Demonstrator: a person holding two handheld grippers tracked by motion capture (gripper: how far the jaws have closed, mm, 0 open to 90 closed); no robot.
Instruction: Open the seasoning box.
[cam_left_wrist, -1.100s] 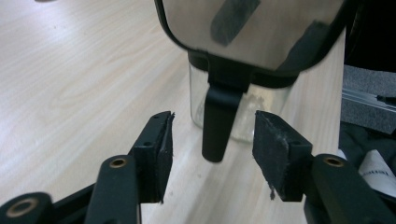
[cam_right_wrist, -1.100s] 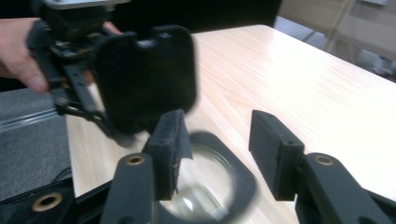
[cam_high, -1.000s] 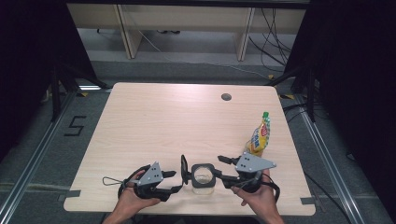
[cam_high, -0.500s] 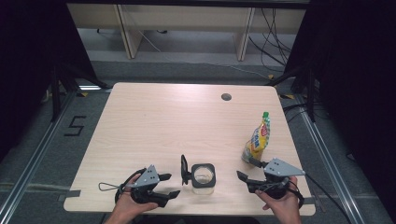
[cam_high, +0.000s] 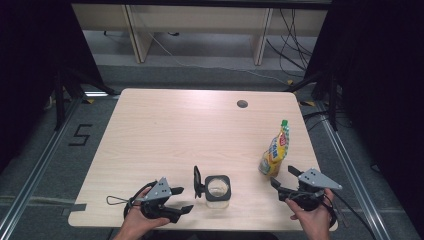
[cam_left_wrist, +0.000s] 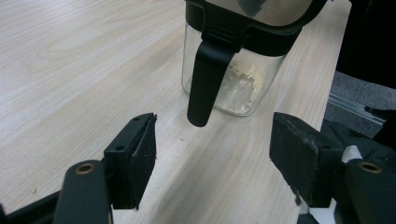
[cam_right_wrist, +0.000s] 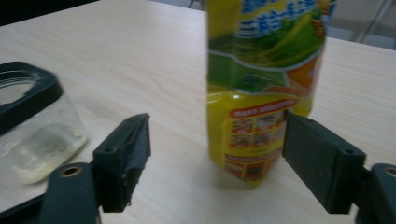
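Since the earlier frame your right gripper (cam_high: 286, 181) has slid away from the jar (cam_high: 218, 190) toward the tabletop's right edge, its jaws having just been opening with nothing pressed between them. It now points at the yellow pouch (cam_high: 274, 151), which in the right gripper view (cam_right_wrist: 264, 84) stands upright between the two pads but untouched by either. Your left gripper (cam_high: 181, 200) has drawn back from the jar as well; its jaws are spread and empty, aimed at the black lid flap (cam_left_wrist: 208, 77) that hangs open on the jar's side.

The pouch stands near the tabletop's right edge, just ahead of your right gripper. It looks like soft, glossy film: light, likely to buckle and slip under a hard squeeze, and easy to topple. You would probably do best to take it across the fuller lower body, gently.

The jar sits near the front edge, at about the middle; it looks rigid, clear and breakable, with a little pale powder at the bottom.
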